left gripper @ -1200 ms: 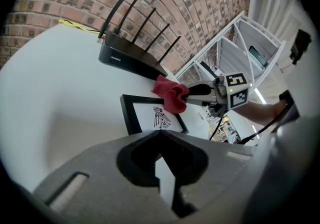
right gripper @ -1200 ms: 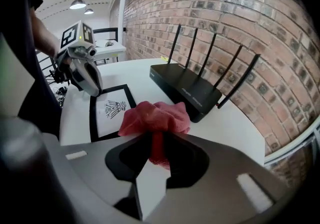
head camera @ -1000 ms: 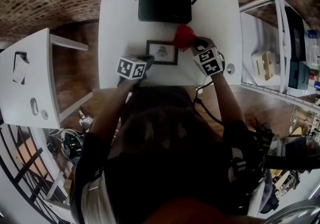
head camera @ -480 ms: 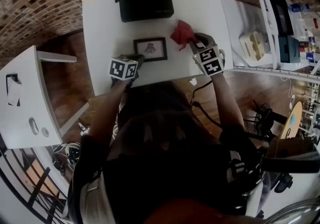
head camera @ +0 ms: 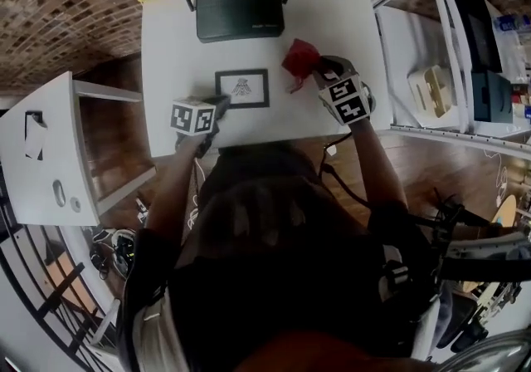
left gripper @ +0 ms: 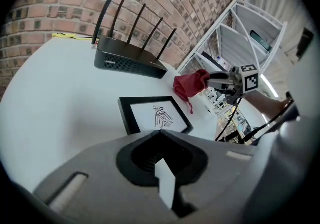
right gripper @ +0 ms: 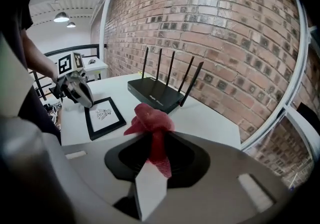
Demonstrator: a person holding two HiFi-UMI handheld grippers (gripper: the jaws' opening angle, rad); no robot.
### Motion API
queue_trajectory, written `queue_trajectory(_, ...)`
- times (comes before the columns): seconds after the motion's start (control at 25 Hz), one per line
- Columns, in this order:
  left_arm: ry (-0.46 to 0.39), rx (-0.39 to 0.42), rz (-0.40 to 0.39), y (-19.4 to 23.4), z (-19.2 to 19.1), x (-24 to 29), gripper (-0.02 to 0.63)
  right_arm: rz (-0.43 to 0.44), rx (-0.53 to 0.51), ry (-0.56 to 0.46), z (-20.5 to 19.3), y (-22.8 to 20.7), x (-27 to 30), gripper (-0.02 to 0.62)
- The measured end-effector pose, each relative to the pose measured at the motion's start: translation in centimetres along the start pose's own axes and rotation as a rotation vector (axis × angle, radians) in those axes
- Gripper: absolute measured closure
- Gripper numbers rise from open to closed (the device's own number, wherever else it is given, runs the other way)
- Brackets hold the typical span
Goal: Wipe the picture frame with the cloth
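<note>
Head view: cloth [head camera: 300, 59] between just-loosened jaws

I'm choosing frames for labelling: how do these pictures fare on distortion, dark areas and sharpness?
Head view: heavy fisheye bends the edges of the white table; the person's dark torso fills the lower half. Left gripper view: black corners, yet the black-framed picture reads sharply. Right gripper view: the crumpled red cloth near the lens looks slightly soft; the black router is crisp.
</note>
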State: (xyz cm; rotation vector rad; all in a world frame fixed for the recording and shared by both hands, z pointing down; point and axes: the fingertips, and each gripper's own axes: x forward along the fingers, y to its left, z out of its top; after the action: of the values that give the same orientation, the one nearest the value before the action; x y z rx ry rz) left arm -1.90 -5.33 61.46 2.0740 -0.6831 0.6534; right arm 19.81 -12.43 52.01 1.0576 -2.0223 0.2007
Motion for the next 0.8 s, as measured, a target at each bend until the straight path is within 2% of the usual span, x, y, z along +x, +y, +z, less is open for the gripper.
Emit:
queue_trajectory(0.2,-0.017,-0.020,0.149,0.6,0.7,-0.2,0.604,0.058,-0.002,-0.009,-2.2,-1.8,0.8,0.499)
queue_trajectory(0.32,-0.052,-0.038,0.191,-0.4,1.6,0.0,0.604,0.093,-0.017,0.006,-3.6,-2.7,1.3,0.492)
queue_trajectory(0.52,-0.073,-0.067,0.171,-3.6,2.3,0.8,0.604,0.205,-0.040,0.070,-5.4,-1.9,2.8,0.438)
queue_trajectory(0.8,-0.033,-0.051,0.115,-9.0,0.9,4.6,0.604,0.293,-0.038,0.042,-5.5,-1.4,2.7,0.388)
